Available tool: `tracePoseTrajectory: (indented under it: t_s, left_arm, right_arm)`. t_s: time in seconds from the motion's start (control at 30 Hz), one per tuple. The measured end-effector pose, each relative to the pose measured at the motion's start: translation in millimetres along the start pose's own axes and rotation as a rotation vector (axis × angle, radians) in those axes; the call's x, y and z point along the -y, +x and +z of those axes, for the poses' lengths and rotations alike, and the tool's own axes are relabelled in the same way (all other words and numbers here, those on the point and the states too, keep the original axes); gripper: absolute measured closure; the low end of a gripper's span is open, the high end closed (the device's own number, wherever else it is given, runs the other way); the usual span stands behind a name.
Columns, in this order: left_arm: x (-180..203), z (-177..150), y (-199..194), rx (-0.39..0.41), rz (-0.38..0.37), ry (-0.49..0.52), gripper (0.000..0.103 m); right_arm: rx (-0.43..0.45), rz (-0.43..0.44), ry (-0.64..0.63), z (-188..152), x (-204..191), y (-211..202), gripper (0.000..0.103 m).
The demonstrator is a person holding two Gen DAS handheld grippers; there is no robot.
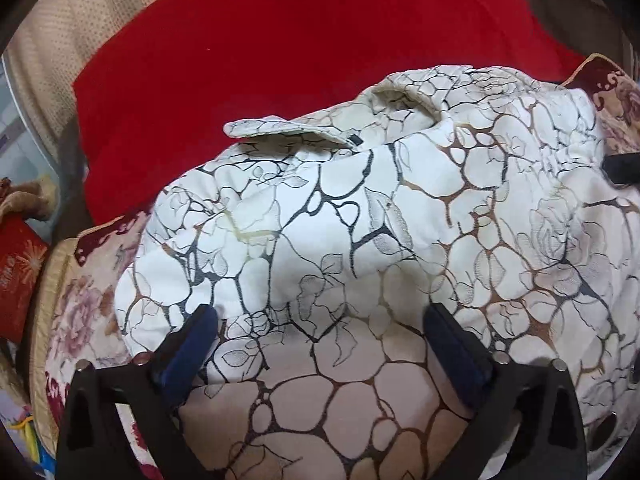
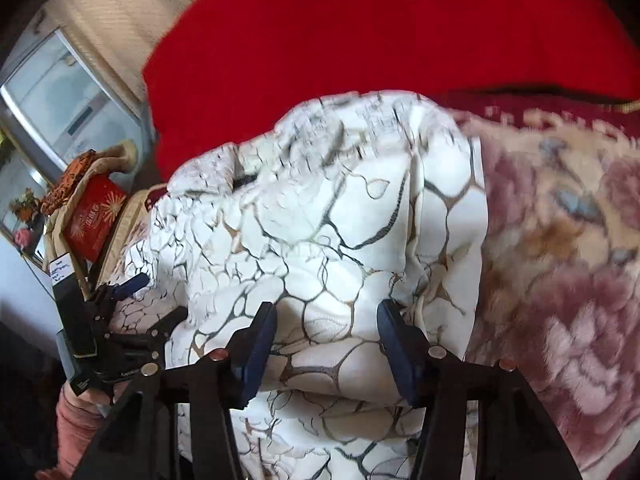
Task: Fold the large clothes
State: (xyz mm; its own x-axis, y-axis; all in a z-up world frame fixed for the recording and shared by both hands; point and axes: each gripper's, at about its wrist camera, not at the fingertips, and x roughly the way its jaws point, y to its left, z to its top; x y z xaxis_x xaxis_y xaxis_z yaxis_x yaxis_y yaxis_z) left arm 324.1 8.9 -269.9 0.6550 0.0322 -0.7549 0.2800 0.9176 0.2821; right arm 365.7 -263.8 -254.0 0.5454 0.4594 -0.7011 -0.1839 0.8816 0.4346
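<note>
Closest thing in the left wrist view is the left gripper (image 1: 320, 344), lower middle of the frame, jaws spread really wide over the cloth with nothing pinched between them. In the right wrist view the right gripper (image 2: 326, 344) sits bottom centre, jaws partly apart with a fold of fabric bulging up between them; the pads look like they're not squeezing it, though that shot's blurry so I wouldn't swear to it.

The thing to fold is a white padded jacket (image 1: 360, 220) with a cracked, vein-like print, heaped across the middle of both frames. Looks puffy and soft to me, light for its bulk, probably springs back and slides a bit on itself. I'd grab it at a hem or the collar flap (image 1: 288, 128) up in the centre of the frame, not the fat middle, since a thin edge gives more to bite on.

It's lying on a floral plush blanket (image 2: 560, 260), fuzzy, so it should drag rather than glide. Behind that there's a big red cushion (image 1: 280, 48) filling the top of the frame, then beige dotted upholstery (image 1: 60, 40) upper left. A red gift box (image 2: 94, 216) and a window (image 2: 60, 92) sit at the left edge.
</note>
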Motion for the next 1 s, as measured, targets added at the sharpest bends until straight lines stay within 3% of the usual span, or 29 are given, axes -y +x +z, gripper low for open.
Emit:
tracePoseTrajectory:
  t_s: [0.1, 0.37, 0.63, 0.8, 1.0]
  left_arm:
    - [-1.5, -2.3, 3.0, 0.002, -0.007, -0.041, 0.0]
    - [-8.8, 0.2, 13.6, -0.041, -0.04, -0.103, 0.0]
    - [-6.0, -0.6, 11.5, -0.039, -0.019, -0.129, 0.0]
    - [0.1, 3.0, -1.2, -0.06, 0.053, -0.136, 0.0]
    - [-1.9, -11.5, -37.6, 0.041, 0.112, -0.191, 0.0]
  right_arm:
    - [0.013, 0.013, -0.026, -5.4, -7.1, -2.4, 0.034]
    - [0.02, -0.052, -0.12, -8.7, -43.1, 7.9, 0.01]
    - [0.007, -0.108, -0.177, -8.9, -54.0, 18.8, 0.001]
    - [0.051, -0.168, -0.228, -16.5, -64.0, 20.3, 0.001]
    - [0.151, -0.126, -0.189, -21.1, -50.4, -16.0, 0.015]
